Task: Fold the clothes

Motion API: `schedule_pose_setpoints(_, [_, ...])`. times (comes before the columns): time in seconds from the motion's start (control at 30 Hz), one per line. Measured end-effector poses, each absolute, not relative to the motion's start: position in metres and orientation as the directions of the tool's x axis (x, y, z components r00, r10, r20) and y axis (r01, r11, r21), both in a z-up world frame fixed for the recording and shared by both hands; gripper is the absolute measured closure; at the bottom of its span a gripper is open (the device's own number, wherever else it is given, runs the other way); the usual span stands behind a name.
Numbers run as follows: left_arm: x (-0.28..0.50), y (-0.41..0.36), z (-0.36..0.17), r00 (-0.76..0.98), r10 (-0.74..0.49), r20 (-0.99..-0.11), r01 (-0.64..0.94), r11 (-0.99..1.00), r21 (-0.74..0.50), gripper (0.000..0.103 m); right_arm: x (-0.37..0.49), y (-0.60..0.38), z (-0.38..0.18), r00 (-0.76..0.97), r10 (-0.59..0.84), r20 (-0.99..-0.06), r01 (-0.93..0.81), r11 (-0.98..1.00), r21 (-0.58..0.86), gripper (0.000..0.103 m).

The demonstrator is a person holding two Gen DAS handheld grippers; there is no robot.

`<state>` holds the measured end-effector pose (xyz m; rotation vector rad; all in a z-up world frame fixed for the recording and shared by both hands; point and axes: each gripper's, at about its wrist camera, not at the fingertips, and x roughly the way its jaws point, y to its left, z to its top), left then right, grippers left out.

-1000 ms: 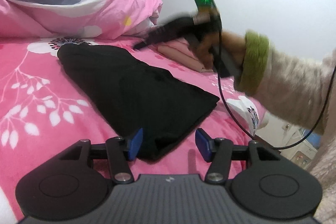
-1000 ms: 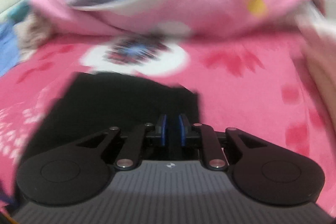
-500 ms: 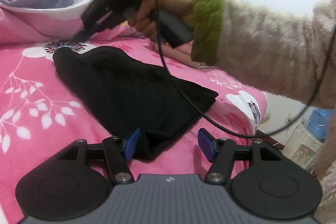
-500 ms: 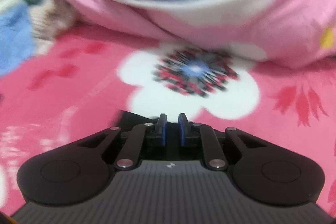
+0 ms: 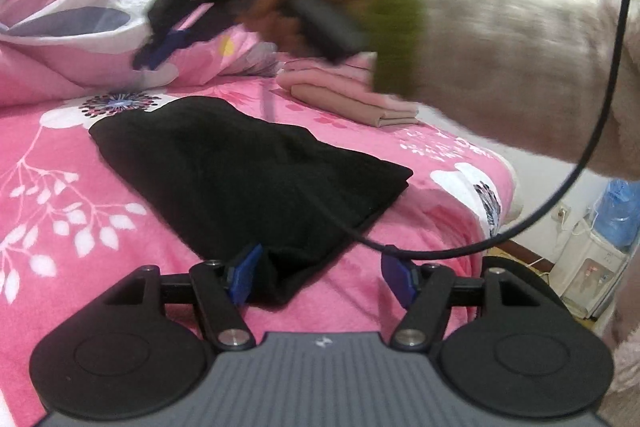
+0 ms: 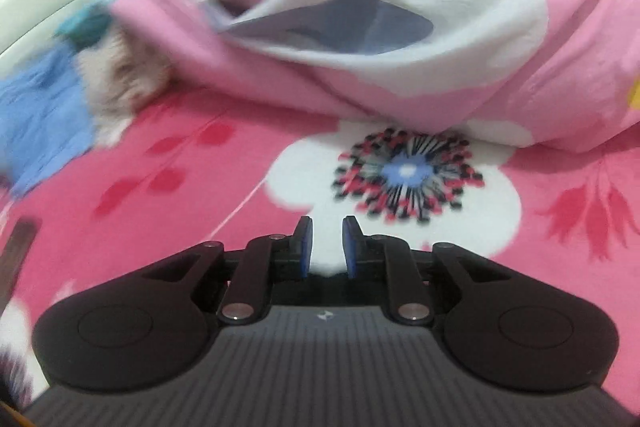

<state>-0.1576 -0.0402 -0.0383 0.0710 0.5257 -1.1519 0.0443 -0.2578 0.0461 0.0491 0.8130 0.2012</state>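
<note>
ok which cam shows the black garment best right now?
Left wrist view. The black garment lies folded on the pink bedsheet, visible almost whole, its near corner between the open left tongs. The right wrist view shows none of it, only bedsheet and quilt past the right tongs.

Plain black folded garment [image 5: 248, 171] on hot-pink bedsheet [image 5: 52, 163] printed with white flowers and leaves. Paler pink duvet [image 6: 400, 27], big white and grey-blue blotches. Dusty-pink folded clothes stack [image 5: 352, 99]. Beige fuzzy sleeve [image 5: 520, 67], green cuff.
</note>
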Motion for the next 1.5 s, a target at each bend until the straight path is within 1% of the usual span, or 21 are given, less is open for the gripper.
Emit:
schedule_pose_setpoints(0.1, [-0.161,-0.038,-0.036,0.303,-0.852,-0.427,0.89,0.414,-0.193,0.037,0.001,-0.261,0.05,0.655,0.192,-0.731,-0.196,0.977,0.081,0.088])
schedule_pose_setpoints(0.23, [-0.165,-0.028,-0.034,0.265,-0.877,-0.4,0.896,0.377,-0.233,0.037,-0.072,-0.27,0.051,0.687,0.217,-0.694,-0.252,0.966,0.052,0.088])
schedule_pose_setpoints(0.3, [-0.167,-0.024,-0.032,0.25,-0.886,-0.391,0.896,0.364,-0.252,0.037,-0.101,-0.267,0.041,0.688,0.273,-0.672,-0.317,0.947,0.06,0.088])
schedule_pose_setpoints(0.43, [-0.17,-0.023,-0.03,0.246,-0.886,-0.393,0.891,0.366,-0.269,0.038,-0.135,-0.262,0.004,0.663,0.253,-0.705,-0.389,0.921,-0.034,0.088])
schedule_pose_setpoints(0.5, [-0.17,-0.02,-0.026,0.244,-0.887,-0.392,0.883,0.37,-0.287,0.039,-0.159,-0.285,-0.009,0.686,0.226,-0.692,-0.352,0.935,-0.044,0.088])
schedule_pose_setpoints(0.57, [-0.169,-0.014,-0.02,0.248,-0.893,-0.375,0.87,0.376,-0.32,0.039,-0.185,-0.316,-0.005,0.732,0.197,-0.652,-0.268,0.963,-0.01,0.087])
schedule_pose_setpoints(0.63, [-0.168,-0.008,-0.013,0.259,-0.9,-0.35,0.856,0.381,-0.348,0.039,-0.201,-0.332,0.003,0.757,0.116,-0.643,-0.177,0.984,-0.031,0.086])
schedule_pose_setpoints(0.67, [-0.167,-0.007,-0.01,0.266,-0.902,-0.339,0.852,0.385,-0.355,0.039,-0.206,-0.335,0.007,0.772,0.101,-0.627,-0.159,0.986,-0.038,0.084])
schedule_pose_setpoints(0.73, [-0.165,-0.013,-0.005,0.277,-0.898,-0.341,0.852,0.394,-0.346,0.039,-0.208,-0.326,0.013,0.799,0.158,-0.58,-0.198,0.98,-0.006,0.084])
schedule_pose_setpoints(0.83, [-0.164,-0.024,-0.009,0.28,-0.879,-0.387,0.854,0.412,-0.317,0.04,-0.202,-0.296,0.012,0.8,0.284,-0.529,-0.33,0.944,0.008,0.084])
schedule_pose_setpoints(0.9, [-0.163,-0.027,-0.014,0.276,-0.866,-0.417,0.853,0.42,-0.309,0.04,-0.197,-0.276,0.006,0.773,0.35,-0.529,-0.415,0.91,-0.005,0.086])
schedule_pose_setpoints(0.97, [-0.163,-0.03,-0.019,0.271,-0.853,-0.446,0.853,0.428,-0.3,0.041,-0.201,-0.273,-0.006,0.741,0.341,-0.578,-0.441,0.897,-0.036,0.086])
schedule_pose_setpoints(1.0, [-0.163,-0.031,-0.021,0.269,-0.846,-0.46,0.852,0.432,-0.295,0.042,-0.205,-0.279,-0.011,0.735,0.304,-0.606,-0.414,0.909,-0.045,0.086])
schedule_pose_setpoints(1.03, [-0.162,-0.033,-0.023,0.267,-0.839,-0.475,0.852,0.436,-0.291,0.042,-0.214,-0.291,-0.013,0.74,0.279,-0.612,-0.369,0.929,-0.023,0.086])
schedule_pose_setpoints(1.1, [-0.16,-0.027,-0.024,0.265,-0.841,-0.472,0.844,0.439,-0.309,0.042,-0.235,-0.317,-0.009,0.757,0.237,-0.609,-0.262,0.964,0.049,0.086])
schedule_pose_setpoints(1.2, [-0.157,-0.02,-0.02,0.272,-0.845,-0.461,0.827,0.451,-0.337,0.042,-0.255,-0.326,0.006,0.788,0.152,-0.596,-0.149,0.987,0.053,0.083])
schedule_pose_setpoints(1.23, [-0.157,-0.019,-0.018,0.28,-0.844,-0.457,0.824,0.456,-0.336,0.042,-0.258,-0.329,0.01,0.8,0.139,-0.584,-0.114,0.99,0.079,0.082])
schedule_pose_setpoints(1.27, [-0.156,-0.017,-0.017,0.289,-0.844,-0.452,0.822,0.461,-0.335,0.042,-0.26,-0.334,0.013,0.809,0.126,-0.573,-0.062,0.99,0.13,0.076])
schedule_pose_setpoints(1.3, [-0.157,-0.017,-0.016,0.294,-0.843,-0.451,0.823,0.463,-0.33,0.042,-0.258,-0.341,0.012,0.815,0.118,-0.567,-0.013,0.983,0.186,0.074])
schedule_pose_setpoints(1.4, [-0.16,-0.017,-0.016,0.308,-0.833,-0.46,0.828,0.473,-0.301,0.042,-0.265,-0.361,0.004,0.836,0.111,-0.538,0.113,0.923,0.367,0.074])
schedule_pose_setpoints(1.5, [-0.162,-0.022,-0.019,0.312,-0.822,-0.477,0.837,0.475,-0.271,0.042,-0.262,-0.377,-0.013,0.819,0.134,-0.559,0.189,0.856,0.481,0.074])
